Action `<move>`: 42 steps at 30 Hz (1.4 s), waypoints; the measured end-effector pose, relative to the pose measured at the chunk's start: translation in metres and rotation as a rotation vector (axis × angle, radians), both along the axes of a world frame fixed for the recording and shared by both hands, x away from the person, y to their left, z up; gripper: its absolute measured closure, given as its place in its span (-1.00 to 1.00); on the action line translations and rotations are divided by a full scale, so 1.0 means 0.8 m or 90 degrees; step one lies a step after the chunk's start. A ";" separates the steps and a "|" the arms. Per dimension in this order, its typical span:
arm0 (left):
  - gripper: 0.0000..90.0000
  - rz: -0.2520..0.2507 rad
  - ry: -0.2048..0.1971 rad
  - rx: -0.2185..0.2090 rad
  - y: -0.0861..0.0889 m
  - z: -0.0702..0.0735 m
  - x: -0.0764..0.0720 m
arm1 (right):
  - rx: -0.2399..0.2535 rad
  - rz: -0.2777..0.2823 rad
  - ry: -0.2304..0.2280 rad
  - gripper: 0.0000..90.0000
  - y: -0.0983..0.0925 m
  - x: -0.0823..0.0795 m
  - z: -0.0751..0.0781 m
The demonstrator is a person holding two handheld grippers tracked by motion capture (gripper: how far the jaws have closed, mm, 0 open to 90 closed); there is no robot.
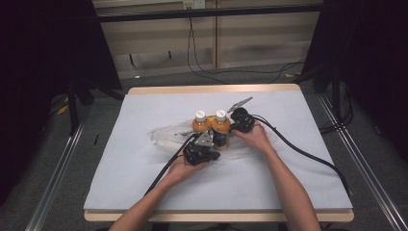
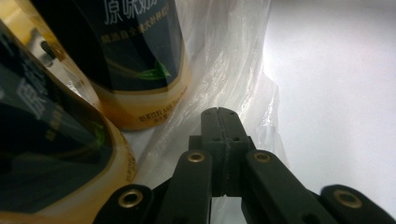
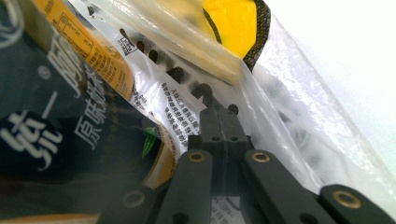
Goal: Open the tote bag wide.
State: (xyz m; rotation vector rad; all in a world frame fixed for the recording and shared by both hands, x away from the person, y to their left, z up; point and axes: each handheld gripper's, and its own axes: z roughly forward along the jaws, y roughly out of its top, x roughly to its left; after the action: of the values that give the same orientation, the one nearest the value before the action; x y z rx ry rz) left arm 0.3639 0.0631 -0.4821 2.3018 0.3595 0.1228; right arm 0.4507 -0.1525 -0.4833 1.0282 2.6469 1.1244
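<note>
High view: two orange drink bottles [image 1: 210,124] with white caps stand side by side at frame centre on a clear plastic bag [image 1: 166,135] spread over the grey table cover [image 1: 144,183]. Bottle bases are hidden behind the grippers. Left gripper [image 1: 208,140] sits just below the bottles, right gripper [image 1: 233,126] just to their right; jaw tips are too small and dark to read here. Two forearms enter from the bottom edge, cut off at the elbows. Bag outline is faint, its right part hard to trace.

Left gripper view: two bottles, both cropped; near one [image 2: 51,154] at lower left, blurred, second [image 2: 135,65] at upper centre with a dark label. Jaws are pressed together, tips meeting on a fold of the plastic bag [image 2: 224,60]; whether film is actually pinched I cannot tell.

Right gripper view: one bottle [image 3: 70,121] at left, cropped, dark label with white characters. Jaws are closed tight against each other, tips at the printed bag film [image 3: 187,107]; grip on it is unclear. Yellow patch [image 3: 231,23] at top, seen through film, unidentifiable.
</note>
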 end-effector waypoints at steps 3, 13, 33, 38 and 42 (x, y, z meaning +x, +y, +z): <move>1.00 0.017 -0.006 -0.037 0.004 0.012 0.006 | -0.002 -0.001 0.000 1.00 0.000 0.000 0.000; 1.00 0.036 -0.061 0.029 0.002 0.005 0.004 | -0.006 -0.012 -0.003 1.00 0.001 0.002 0.000; 1.00 0.010 -0.081 0.036 0.000 0.005 -0.011 | -0.021 -0.054 -0.008 1.00 0.005 0.017 0.002; 1.00 0.020 -0.106 0.046 -0.009 0.015 -0.005 | -0.019 -0.054 -0.008 1.00 0.004 0.017 0.002; 1.00 0.037 -0.128 0.088 -0.008 0.010 -0.001 | -0.021 -0.054 -0.006 1.00 0.005 0.017 0.002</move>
State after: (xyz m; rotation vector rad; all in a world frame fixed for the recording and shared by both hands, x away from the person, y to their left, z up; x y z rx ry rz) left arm 0.3634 0.0571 -0.4738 2.3889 0.3228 0.4163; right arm 0.4646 -0.1487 -0.4818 1.1151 2.5782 1.0634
